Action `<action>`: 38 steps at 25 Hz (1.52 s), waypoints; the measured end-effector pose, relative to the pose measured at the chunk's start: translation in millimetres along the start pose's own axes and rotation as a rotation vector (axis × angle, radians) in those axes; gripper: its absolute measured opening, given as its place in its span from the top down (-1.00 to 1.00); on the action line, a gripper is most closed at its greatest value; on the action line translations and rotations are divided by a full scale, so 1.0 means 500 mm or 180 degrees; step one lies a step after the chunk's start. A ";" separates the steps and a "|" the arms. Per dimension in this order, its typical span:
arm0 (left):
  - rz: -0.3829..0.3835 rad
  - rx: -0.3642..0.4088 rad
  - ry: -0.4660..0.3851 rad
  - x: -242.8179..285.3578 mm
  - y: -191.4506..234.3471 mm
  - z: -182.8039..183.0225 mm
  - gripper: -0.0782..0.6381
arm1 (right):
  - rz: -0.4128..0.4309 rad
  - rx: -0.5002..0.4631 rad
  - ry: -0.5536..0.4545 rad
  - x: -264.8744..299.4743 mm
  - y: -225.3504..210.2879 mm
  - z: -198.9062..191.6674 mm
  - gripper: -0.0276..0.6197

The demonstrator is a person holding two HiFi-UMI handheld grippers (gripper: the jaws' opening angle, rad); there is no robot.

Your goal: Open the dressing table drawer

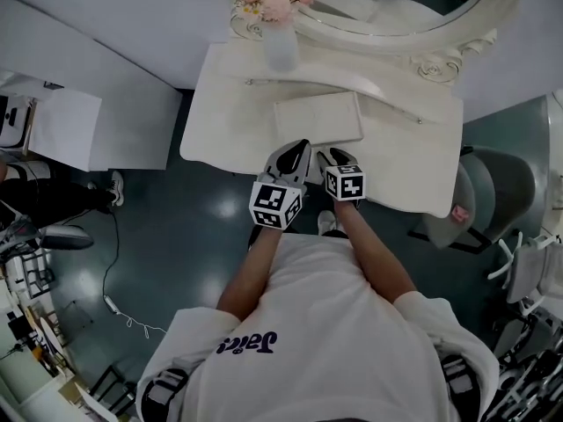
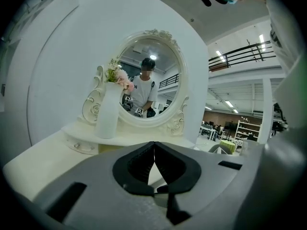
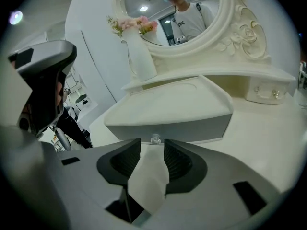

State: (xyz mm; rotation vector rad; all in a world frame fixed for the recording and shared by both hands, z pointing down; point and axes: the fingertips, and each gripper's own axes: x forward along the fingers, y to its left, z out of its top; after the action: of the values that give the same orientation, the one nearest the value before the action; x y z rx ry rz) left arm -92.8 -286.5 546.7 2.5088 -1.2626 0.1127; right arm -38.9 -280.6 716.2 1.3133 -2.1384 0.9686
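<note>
A low white drawer box [image 1: 318, 119] lies in the middle of the white dressing table [image 1: 224, 126]. In the right gripper view its grey front [image 3: 192, 126] faces me, with a small clear knob [image 3: 155, 139] at the centre. My right gripper [image 3: 152, 146] is open, and the knob sits just ahead of its tips, in line with the gap and not touched by the pads. From the head view both grippers hover over the table's front edge, the right gripper [image 1: 339, 158] beside the left gripper [image 1: 296, 155]. The left gripper [image 2: 154, 145] is shut on nothing.
A white vase [image 1: 280, 47] of pink flowers stands at the back left before the oval mirror [image 1: 400, 3]. A raised shelf under the mirror has a small knobbed drawer [image 3: 268, 92] at its end. A grey chair [image 1: 497, 187] stands right of the table.
</note>
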 end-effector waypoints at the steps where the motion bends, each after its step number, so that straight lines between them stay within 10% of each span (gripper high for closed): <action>1: -0.0010 -0.0006 0.0019 0.004 0.005 -0.001 0.74 | -0.0021 0.0000 0.0024 0.007 -0.002 0.001 0.47; 38: -0.0014 -0.0183 0.0065 -0.033 0.026 -0.029 0.74 | -0.0294 -0.0030 0.0167 0.007 -0.003 -0.033 0.69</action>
State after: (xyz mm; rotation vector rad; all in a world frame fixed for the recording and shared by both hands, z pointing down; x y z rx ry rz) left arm -111.8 -276.3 560.3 2.4553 -1.2348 0.0994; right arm -38.6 -270.5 729.8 1.3544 -2.0224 0.9442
